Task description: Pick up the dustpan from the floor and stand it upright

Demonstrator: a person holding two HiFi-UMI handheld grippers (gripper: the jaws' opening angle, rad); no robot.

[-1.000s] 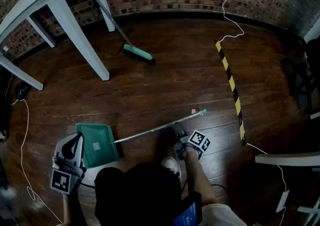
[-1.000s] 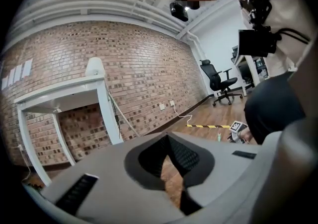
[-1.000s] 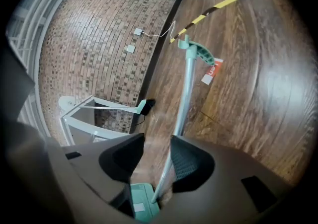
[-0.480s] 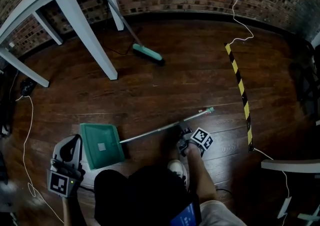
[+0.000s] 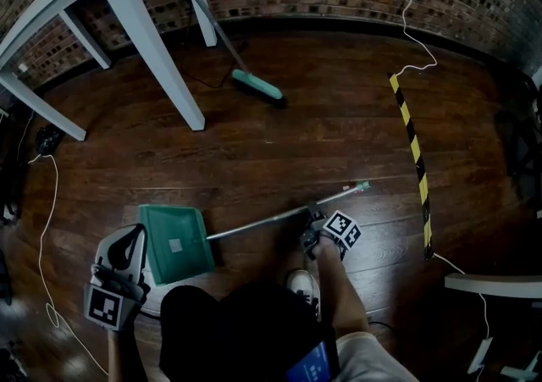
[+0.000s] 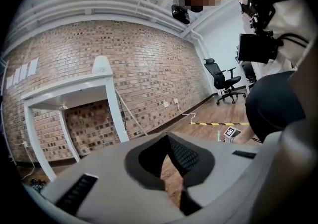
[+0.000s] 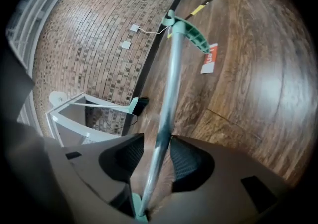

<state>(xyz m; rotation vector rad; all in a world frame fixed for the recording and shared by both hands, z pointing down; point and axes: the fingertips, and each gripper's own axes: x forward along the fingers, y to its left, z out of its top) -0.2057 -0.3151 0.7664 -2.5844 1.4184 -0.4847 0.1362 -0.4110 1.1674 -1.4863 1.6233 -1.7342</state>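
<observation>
The green dustpan lies flat on the wooden floor, its long metal handle running right to a green tip. My right gripper straddles that handle about midway. In the right gripper view the handle runs between the jaws, against the right pad, with a slim gap to the left pad. My left gripper hovers just left of the pan, jaws together on nothing. In the left gripper view that gripper points at the brick wall.
A broom leans against a white table at the back left. Yellow-black tape runs down the floor at right. White cables trail at left, and another cable hangs from a wall socket. My shoe is below the handle.
My right gripper has moved up from just below the handle to sit around it. The dustpan and left gripper have barely shifted; the head view has drifted slightly.
</observation>
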